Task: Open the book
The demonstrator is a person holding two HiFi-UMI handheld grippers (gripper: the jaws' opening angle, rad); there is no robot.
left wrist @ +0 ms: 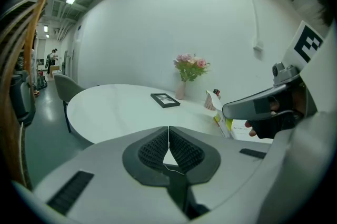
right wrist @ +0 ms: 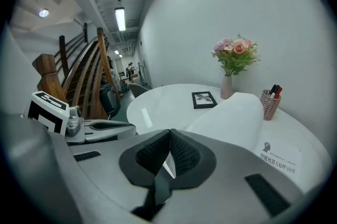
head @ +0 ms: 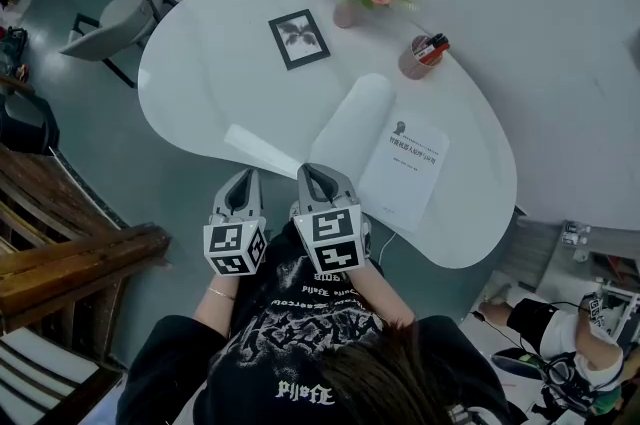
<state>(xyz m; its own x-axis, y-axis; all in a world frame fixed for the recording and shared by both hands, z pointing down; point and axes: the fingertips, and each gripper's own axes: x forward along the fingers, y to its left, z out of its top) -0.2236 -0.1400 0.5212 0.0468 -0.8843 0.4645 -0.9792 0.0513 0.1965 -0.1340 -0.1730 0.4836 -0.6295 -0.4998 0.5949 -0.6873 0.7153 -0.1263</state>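
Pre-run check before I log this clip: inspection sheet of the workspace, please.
surface: white table, bare apart from the items below.
job's things: book lies open, title page up, left leaf arched upward.
clutter: picture frame, vase of flowers and pen cup toward the far side, apart from the book.
grippers: left gripper and right gripper side by side at the near edge, jaws together, nothing between them.
cables: nothing seen on the table.
surroundings: grey chair far left, wooden railing near left, another person low right.
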